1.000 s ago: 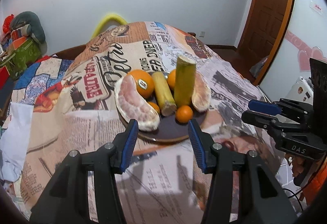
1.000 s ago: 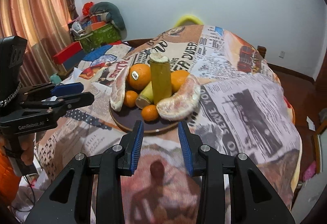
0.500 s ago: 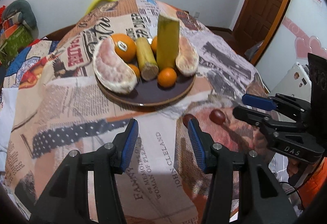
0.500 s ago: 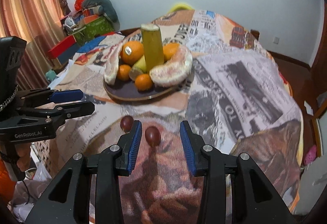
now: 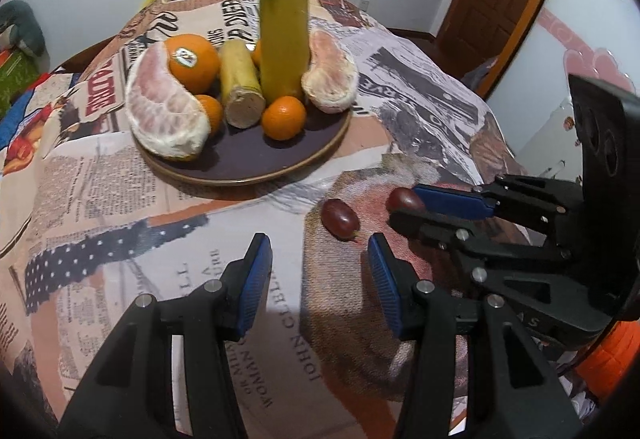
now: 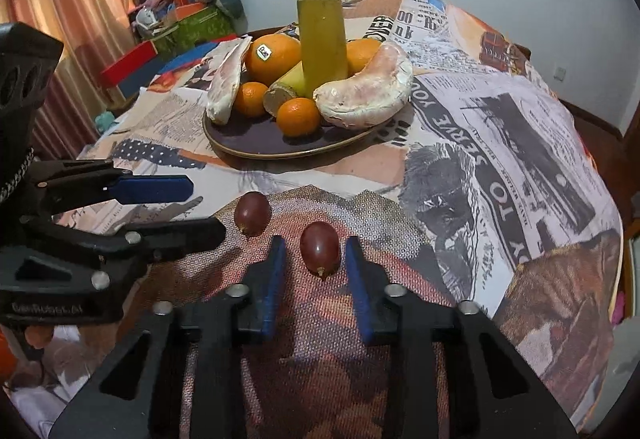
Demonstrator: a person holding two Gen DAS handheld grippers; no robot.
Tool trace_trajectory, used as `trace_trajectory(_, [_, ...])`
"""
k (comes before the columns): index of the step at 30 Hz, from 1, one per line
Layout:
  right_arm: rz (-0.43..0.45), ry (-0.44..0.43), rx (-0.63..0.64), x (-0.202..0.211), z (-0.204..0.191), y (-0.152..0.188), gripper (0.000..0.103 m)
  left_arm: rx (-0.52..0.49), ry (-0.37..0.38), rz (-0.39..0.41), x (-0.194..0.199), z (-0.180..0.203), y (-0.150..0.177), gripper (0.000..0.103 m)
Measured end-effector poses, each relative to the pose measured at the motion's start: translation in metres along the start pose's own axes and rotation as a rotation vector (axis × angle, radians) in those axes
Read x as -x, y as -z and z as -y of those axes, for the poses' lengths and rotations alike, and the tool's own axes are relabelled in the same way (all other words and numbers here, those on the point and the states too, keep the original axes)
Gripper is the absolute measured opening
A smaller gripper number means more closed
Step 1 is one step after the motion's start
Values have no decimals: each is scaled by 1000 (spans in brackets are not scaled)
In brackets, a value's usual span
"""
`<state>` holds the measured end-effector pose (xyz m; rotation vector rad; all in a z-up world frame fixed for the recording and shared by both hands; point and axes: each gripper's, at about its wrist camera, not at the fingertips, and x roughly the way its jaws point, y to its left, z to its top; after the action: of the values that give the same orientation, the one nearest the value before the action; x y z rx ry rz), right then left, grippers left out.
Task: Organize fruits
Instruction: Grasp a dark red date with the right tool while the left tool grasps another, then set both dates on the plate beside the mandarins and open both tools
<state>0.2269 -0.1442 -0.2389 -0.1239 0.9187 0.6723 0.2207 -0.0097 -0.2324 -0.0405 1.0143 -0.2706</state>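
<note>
Right gripper (image 6: 314, 243): jaws narrow, just been closing; right grape (image 6: 320, 249) between them, slim gaps either side.
Left gripper (image 5: 316, 243): half open, empty; left grape (image 5: 340, 219) just ahead of its right finger.
Advice: centre the grape, squeeze gently, as the skin probably bruises.
Plate (image 6: 248, 147): beyond both jaws; oranges (image 6: 272, 57), pomelo segments (image 6: 364, 95), cane pieces (image 6: 322, 39).

Two grapes (image 5: 339, 219), fruit plate (image 5: 256, 167), patterned tablecloth (image 5: 120, 199)

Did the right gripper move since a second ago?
Yes. In the right wrist view the plate has slid up, so the right gripper came down toward the table; its jaws have just been closing, a grape between them.
</note>
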Motion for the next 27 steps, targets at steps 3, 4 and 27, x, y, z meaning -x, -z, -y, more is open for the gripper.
trace_trajectory(3, [2,-9,-5,2,3,0,17,-8,10,-7,-5,4,0,50])
trace_trajectory(4, [5,-9,-10,2,4,-1,17,-11,11,-8,-7,5,-1,49])
trace_trajectory(27, [110,-2,-42,24,13,-26,17,30,-45,92,17,-12,-20,19])
